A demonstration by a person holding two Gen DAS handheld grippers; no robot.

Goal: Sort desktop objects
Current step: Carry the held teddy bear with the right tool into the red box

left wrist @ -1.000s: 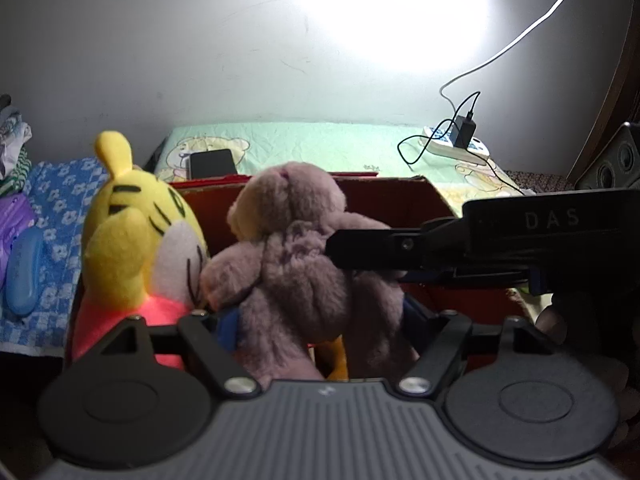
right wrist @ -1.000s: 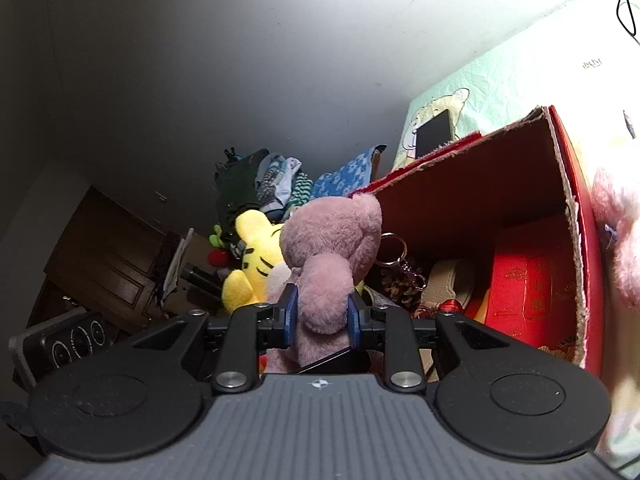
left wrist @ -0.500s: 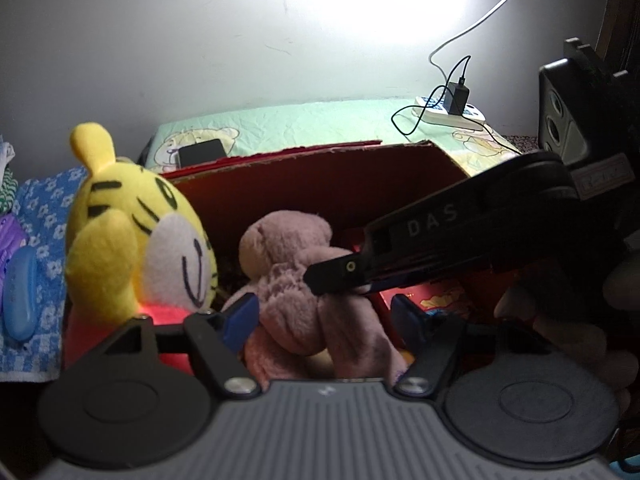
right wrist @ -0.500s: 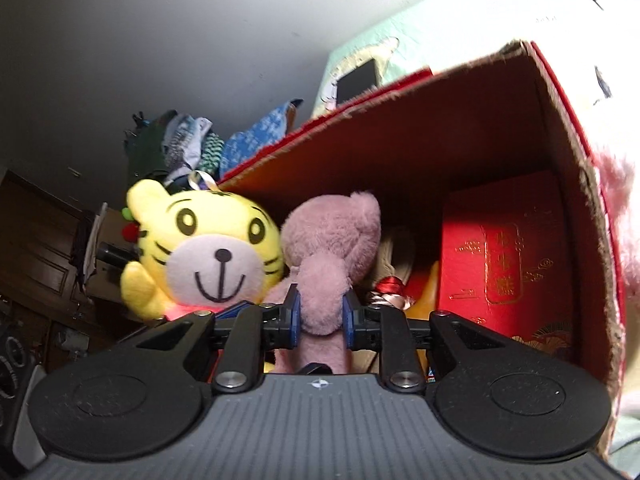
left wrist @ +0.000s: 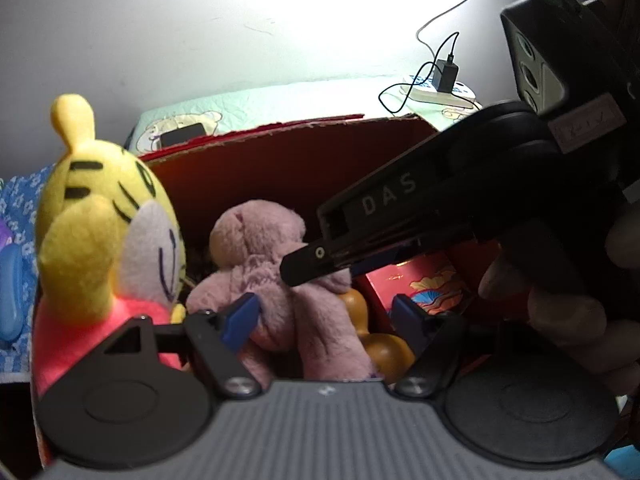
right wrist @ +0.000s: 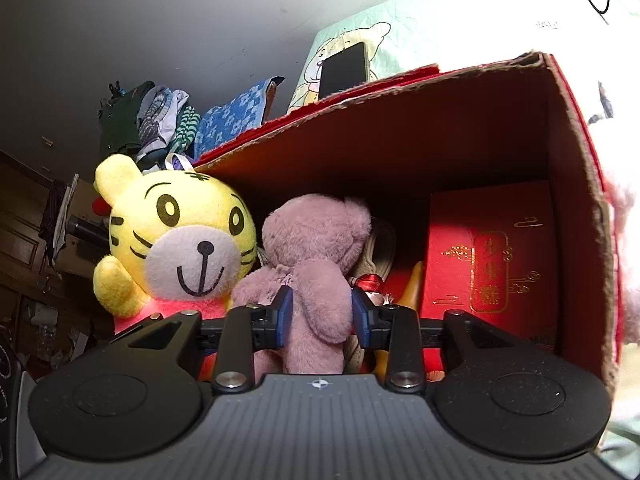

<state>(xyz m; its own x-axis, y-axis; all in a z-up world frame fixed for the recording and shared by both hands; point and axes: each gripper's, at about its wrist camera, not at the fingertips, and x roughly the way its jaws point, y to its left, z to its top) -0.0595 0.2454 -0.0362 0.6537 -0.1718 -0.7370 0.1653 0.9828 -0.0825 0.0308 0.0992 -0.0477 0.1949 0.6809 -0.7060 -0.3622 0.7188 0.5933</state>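
A pink plush bear (left wrist: 256, 248) sits inside the red cardboard box (left wrist: 280, 160), leaning by a yellow tiger plush (left wrist: 104, 216) at the box's left end. My left gripper (left wrist: 324, 316) straddles the bear's lower body with its jaws opening. The left pad brushes the bear's arm and the right pad stands clear of it. My right gripper (right wrist: 322, 314) has the bear's limb (right wrist: 320, 312) between its blue pads. Its jaws are opening and the squeeze has slackened. In the left wrist view the right gripper's black finger (left wrist: 308, 264) reaches in from the right and lies against the bear's back.
A red gift box (right wrist: 492, 256) and a yellow-brown gourd-shaped piece (left wrist: 384, 344) lie in the box. Behind the box a phone (right wrist: 344, 68) lies on the green sheet, and a power strip (left wrist: 436, 92) with cables lies further right. A pink fluffy thing (right wrist: 628, 264) sits outside the box's right wall.
The bear has come down from above the rim into the box beside the tiger. The right jaws, tight on its limb before, have spread. Both grippers tilted lower.
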